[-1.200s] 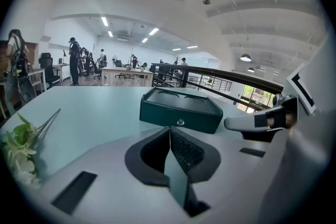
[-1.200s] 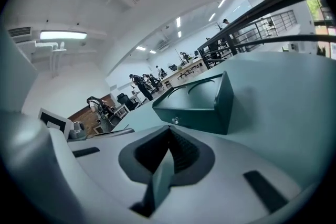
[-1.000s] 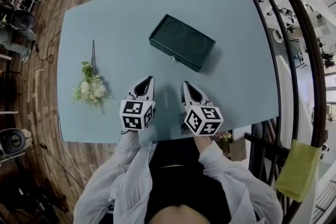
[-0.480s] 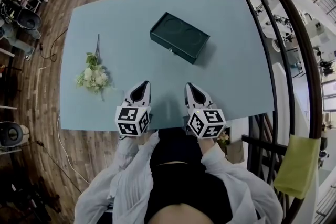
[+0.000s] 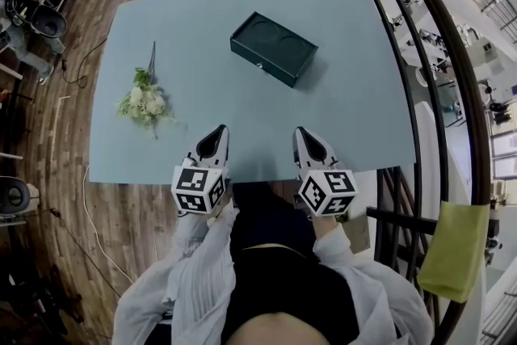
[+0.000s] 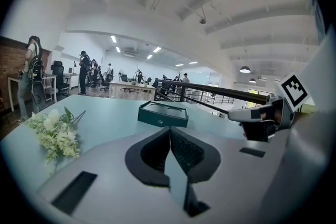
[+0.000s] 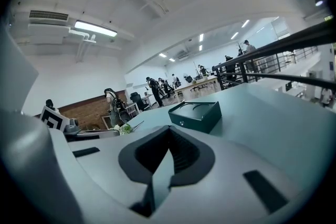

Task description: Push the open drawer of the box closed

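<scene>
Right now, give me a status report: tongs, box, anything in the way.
Left tongs shut, empty; right tongs shut, empty, both at the table's near edge. Green box ahead, untouched, drawer looks flush. Flowers off left, path clear.

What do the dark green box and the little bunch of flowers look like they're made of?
Box: dark green, matte, probably leatherette or coated card; dull surface, small silvery knob. Flowers: white blooms, green leaves; real or artificial, cannot tell.

A pale blue table [image 5: 347, 109] carries a dark green box [image 5: 273, 48] and white flowers [image 5: 143, 101].
</scene>
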A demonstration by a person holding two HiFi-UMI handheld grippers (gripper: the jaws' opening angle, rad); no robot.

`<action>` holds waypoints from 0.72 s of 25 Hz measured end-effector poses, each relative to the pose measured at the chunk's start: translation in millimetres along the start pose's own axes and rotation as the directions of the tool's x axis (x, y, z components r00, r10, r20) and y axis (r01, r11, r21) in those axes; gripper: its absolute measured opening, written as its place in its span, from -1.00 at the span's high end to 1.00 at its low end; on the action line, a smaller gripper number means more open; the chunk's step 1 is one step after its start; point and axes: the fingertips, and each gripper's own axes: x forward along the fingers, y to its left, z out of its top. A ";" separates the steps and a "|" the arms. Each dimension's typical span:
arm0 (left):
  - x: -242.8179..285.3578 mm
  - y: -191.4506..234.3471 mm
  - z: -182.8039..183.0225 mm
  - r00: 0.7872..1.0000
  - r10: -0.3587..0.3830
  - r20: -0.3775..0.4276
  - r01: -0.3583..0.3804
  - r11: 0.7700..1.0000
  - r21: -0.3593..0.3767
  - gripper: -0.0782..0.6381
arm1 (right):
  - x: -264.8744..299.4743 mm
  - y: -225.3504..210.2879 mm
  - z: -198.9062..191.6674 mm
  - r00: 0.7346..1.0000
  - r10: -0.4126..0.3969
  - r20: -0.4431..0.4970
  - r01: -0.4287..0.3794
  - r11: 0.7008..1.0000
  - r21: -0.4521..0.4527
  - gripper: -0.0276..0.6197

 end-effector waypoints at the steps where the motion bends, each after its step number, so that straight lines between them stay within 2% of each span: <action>1: -2.3 -2.6 1.2 1.000 -0.008 0.008 0.008 1.000 -0.004 0.73 | -3.2 0.1 0.1 1.000 0.000 0.002 0.000 1.000 -0.005 0.90; 10: -14.2 -19.5 5.6 0.995 -0.084 0.053 0.084 0.996 0.002 0.73 | -13.9 10.0 -7.0 0.999 0.041 0.011 -0.040 0.998 -0.045 0.90; 18: -16.9 -19.2 9.6 0.994 -0.092 0.060 0.091 0.996 0.017 0.74 | -13.4 15.3 -7.4 0.998 0.059 0.001 -0.059 0.997 -0.055 0.90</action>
